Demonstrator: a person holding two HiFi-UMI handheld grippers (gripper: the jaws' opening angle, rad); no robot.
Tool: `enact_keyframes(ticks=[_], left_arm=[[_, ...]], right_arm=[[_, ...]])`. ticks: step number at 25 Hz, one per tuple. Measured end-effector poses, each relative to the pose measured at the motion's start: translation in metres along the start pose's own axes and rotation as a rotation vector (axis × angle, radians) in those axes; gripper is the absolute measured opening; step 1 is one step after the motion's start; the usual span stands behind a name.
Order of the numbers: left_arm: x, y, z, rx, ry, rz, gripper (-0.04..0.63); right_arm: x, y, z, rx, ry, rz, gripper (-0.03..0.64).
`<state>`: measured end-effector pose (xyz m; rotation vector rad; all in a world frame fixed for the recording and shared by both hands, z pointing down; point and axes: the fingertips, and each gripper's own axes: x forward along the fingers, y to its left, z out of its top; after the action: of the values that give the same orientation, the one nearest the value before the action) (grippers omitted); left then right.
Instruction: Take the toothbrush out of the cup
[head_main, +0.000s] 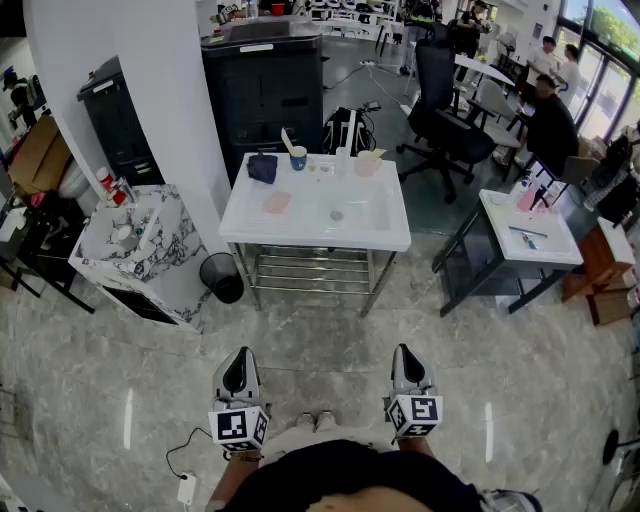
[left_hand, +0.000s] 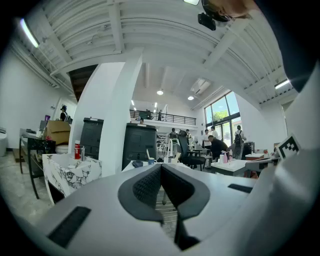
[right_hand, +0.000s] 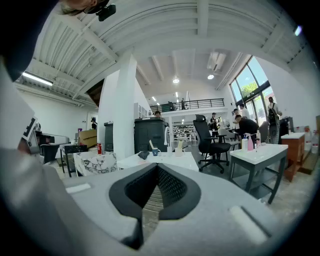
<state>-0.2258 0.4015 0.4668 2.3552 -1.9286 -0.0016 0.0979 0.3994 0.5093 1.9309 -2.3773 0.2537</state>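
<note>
Empty and pressed together, left tongs (head_main: 238, 360) and right tongs (head_main: 408, 352) are hovering well apart from the tabletop (head_main: 390, 235). Toothbrush (head_main: 287, 139) is leaning in blue cup (head_main: 298, 158) near its far edge. Risk: tongs arriving unopened, tipping the cup.

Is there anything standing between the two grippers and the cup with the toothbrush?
Nothing visible blocks the way. Only floor lies between the left gripper, the right gripper and the white table. The blue cup with the toothbrush stands at its far edge, a dark cloth beside it.
</note>
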Motion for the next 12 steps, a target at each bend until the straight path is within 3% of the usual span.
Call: enact_keyframes(ticks=[12], left_arm=[[0.008,-0.0094,-0.0042,-0.005,0.032,-0.016,0.003]], right_arm=[[0.0076,-0.0049,-0.005,-0.005,0.016,-0.005,0.005]])
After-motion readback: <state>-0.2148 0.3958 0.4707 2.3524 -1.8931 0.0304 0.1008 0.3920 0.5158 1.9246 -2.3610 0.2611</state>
